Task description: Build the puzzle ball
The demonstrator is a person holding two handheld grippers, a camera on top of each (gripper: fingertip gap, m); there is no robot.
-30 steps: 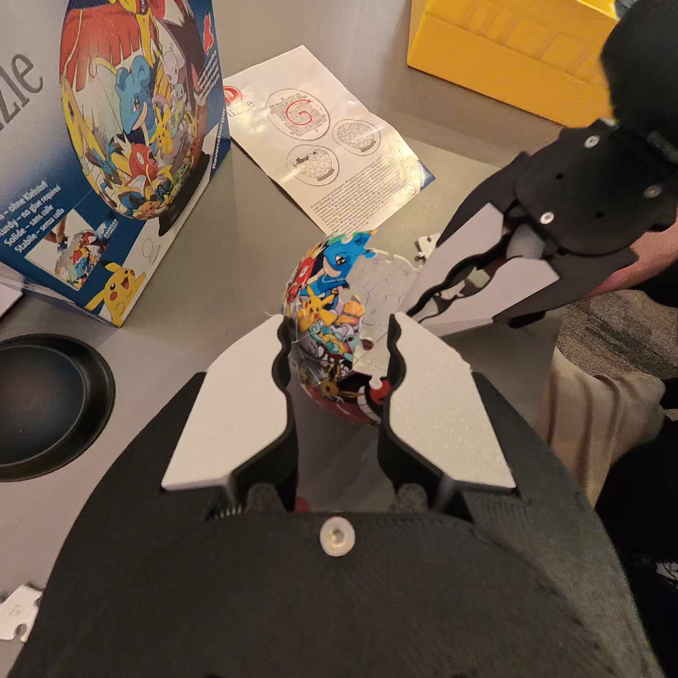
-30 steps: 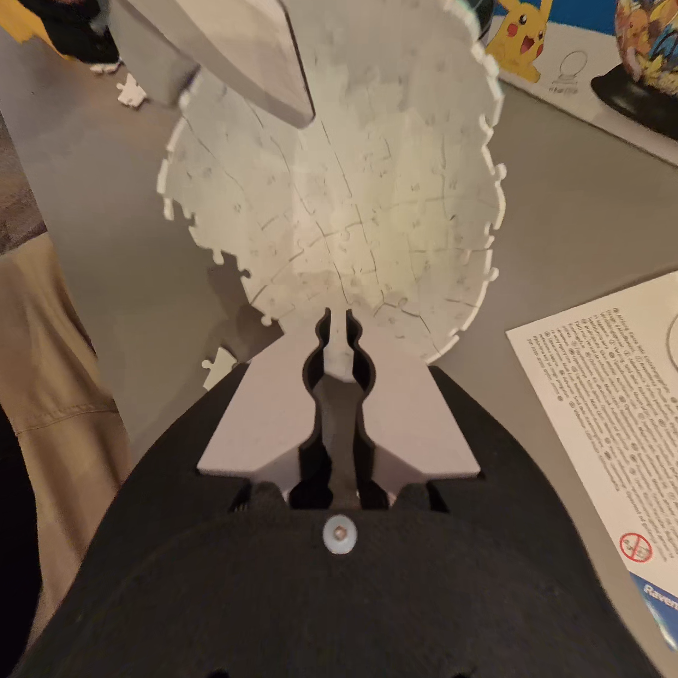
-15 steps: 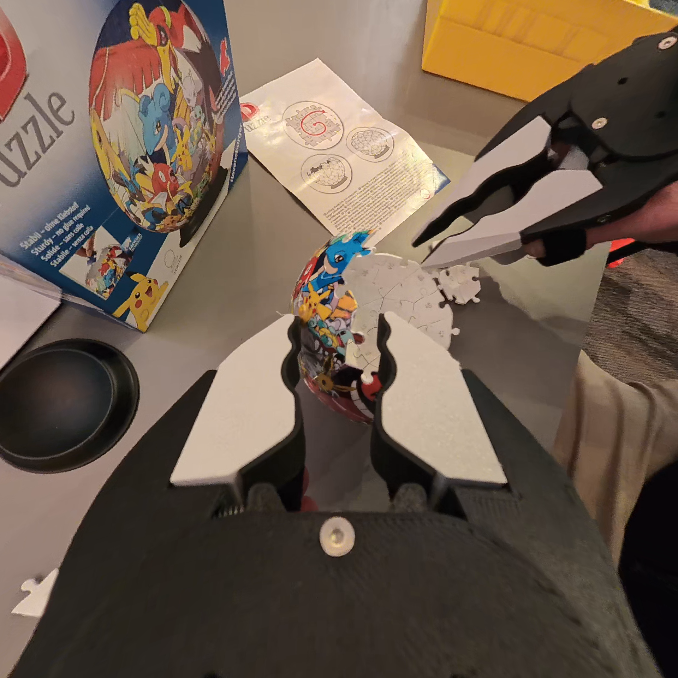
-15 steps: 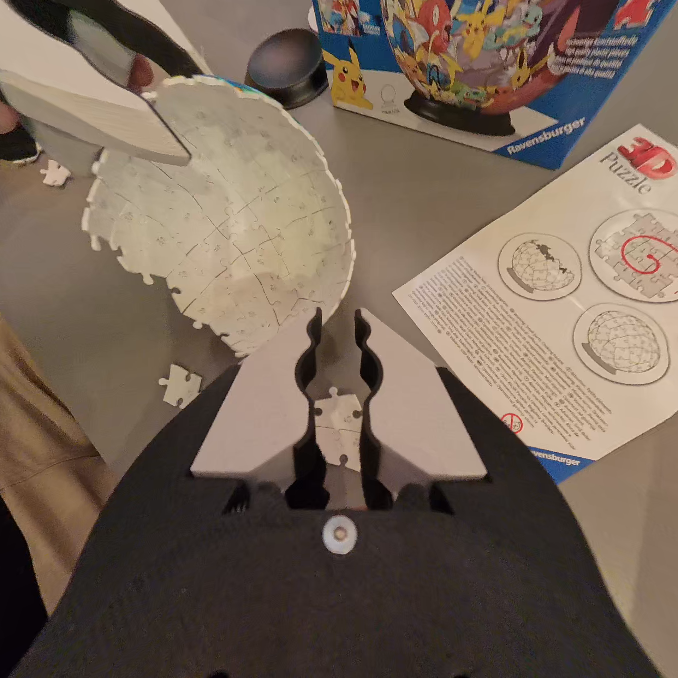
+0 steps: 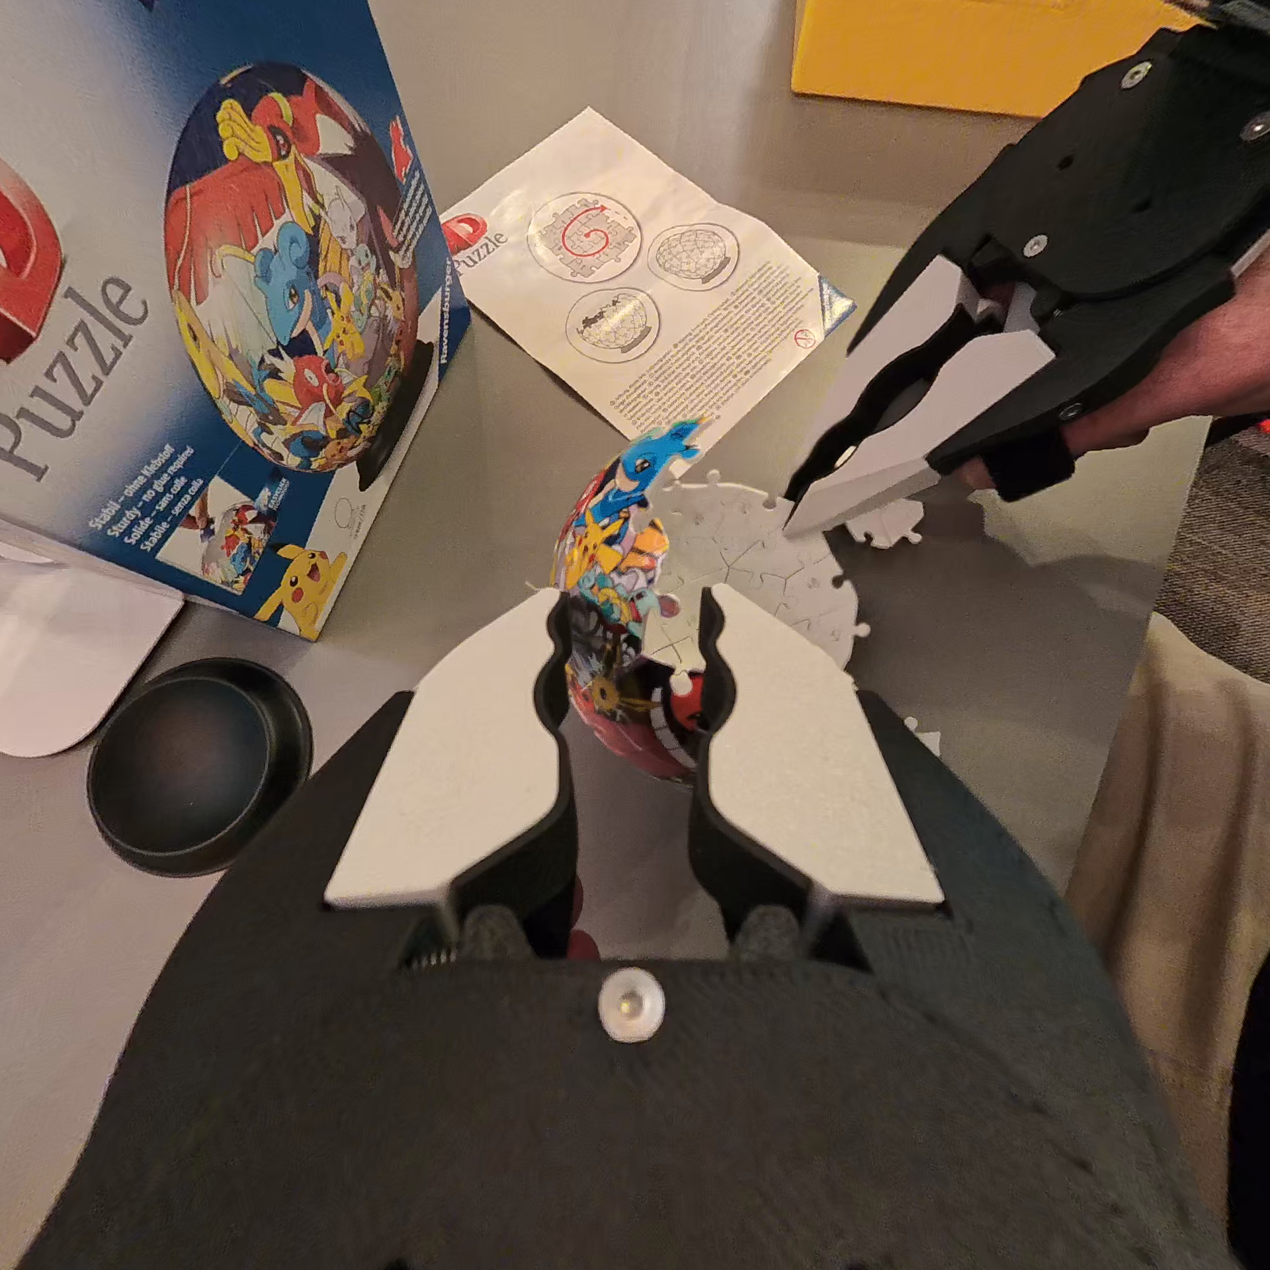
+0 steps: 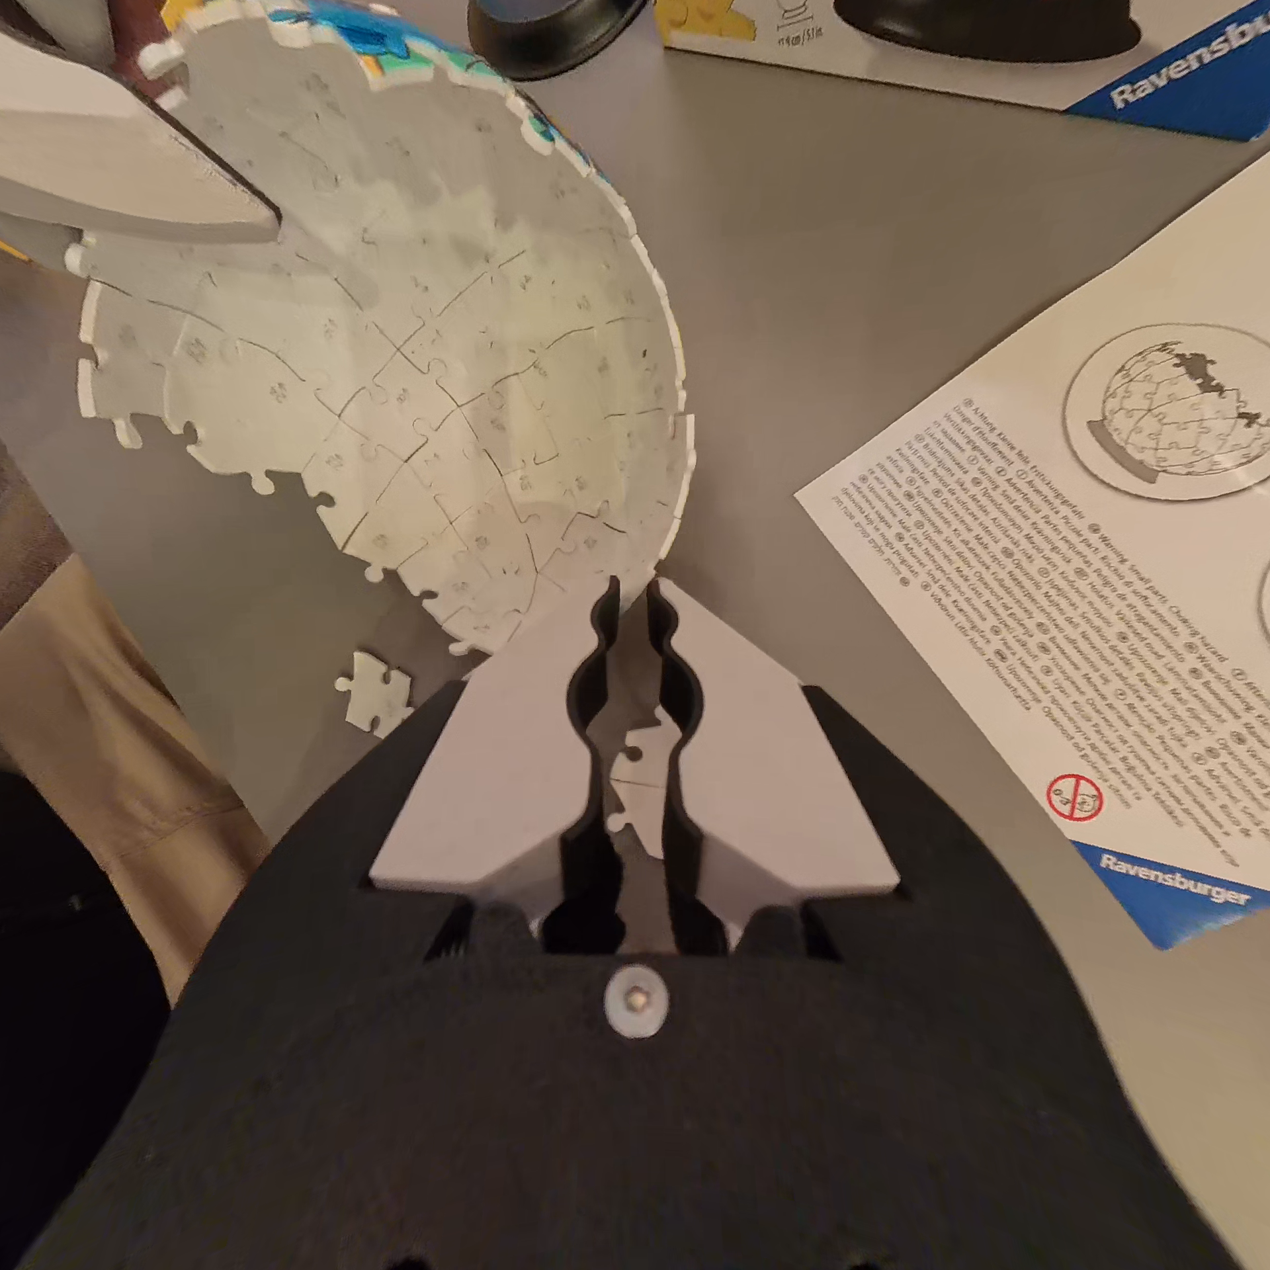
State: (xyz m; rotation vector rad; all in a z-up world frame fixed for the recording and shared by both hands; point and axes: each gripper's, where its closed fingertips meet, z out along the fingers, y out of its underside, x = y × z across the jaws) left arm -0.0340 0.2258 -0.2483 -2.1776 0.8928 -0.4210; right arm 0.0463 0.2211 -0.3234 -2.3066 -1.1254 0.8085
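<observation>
The partly built puzzle ball (image 5: 605,550) is a curved shell, colourful outside and white inside (image 6: 447,378), held on edge just above the grey table. My left gripper (image 5: 632,605) is shut on its lower rim and also shows in the right wrist view (image 6: 261,227). My right gripper (image 6: 631,587) has its jaws almost together with nothing between the tips, which sit at the shell's rim (image 5: 790,512). Two joined white pieces (image 6: 636,763) lie on the table under it (image 5: 886,526). A single loose piece (image 6: 374,687) lies beside them.
The blue puzzle box (image 5: 240,309) stands at the left. The instruction leaflet (image 5: 653,288) lies behind the shell. A black round stand (image 5: 192,763) is at the near left, a yellow box (image 5: 962,48) at the back right. A person's beige trouser leg (image 5: 1182,825) is past the table's right edge. About 12 cm separates my left fingertips from my right. About 12 cm separates my right fingertips from the single loose piece (image 6: 374,687).
My right gripper let go of the piece it held at the shell, drew back with jaws apart, then came back to the rim with jaws nearly closed. My left gripper kept hold of the shell.
</observation>
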